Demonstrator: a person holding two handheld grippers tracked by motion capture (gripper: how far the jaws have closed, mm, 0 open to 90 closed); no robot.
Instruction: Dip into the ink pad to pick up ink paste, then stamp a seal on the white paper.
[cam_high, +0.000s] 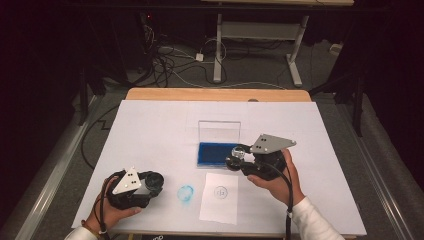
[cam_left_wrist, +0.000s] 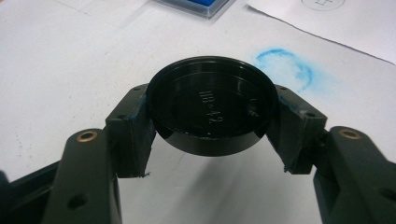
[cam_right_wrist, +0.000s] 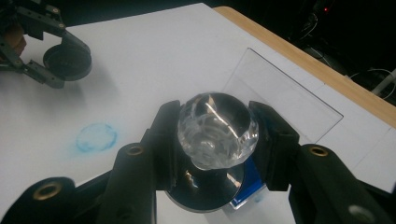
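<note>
Stamp hanging over the ink pad, cap held aside

The right gripper (cam_high: 239, 159) is clamping the clear knob of a round stamp (cam_right_wrist: 217, 128), holding it upright with the blue ink pad (cam_high: 214, 154) directly below its face, in the open clear case (cam_high: 219, 132). The left gripper (cam_high: 156, 183) is clamped on the stamp's black cap (cam_left_wrist: 211, 106), off beside a blue ink ring (cam_high: 185, 194); the paper slip (cam_high: 220, 198) is lying nearer the person.

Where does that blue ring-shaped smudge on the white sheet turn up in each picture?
High view: the blue ring smudge lies low and centre, left of the small paper.
Left gripper view: upper right, beyond the black cap.
Right gripper view: lower left.
Shared landmark: the blue ink pad, with the smudge on its near side.
</note>
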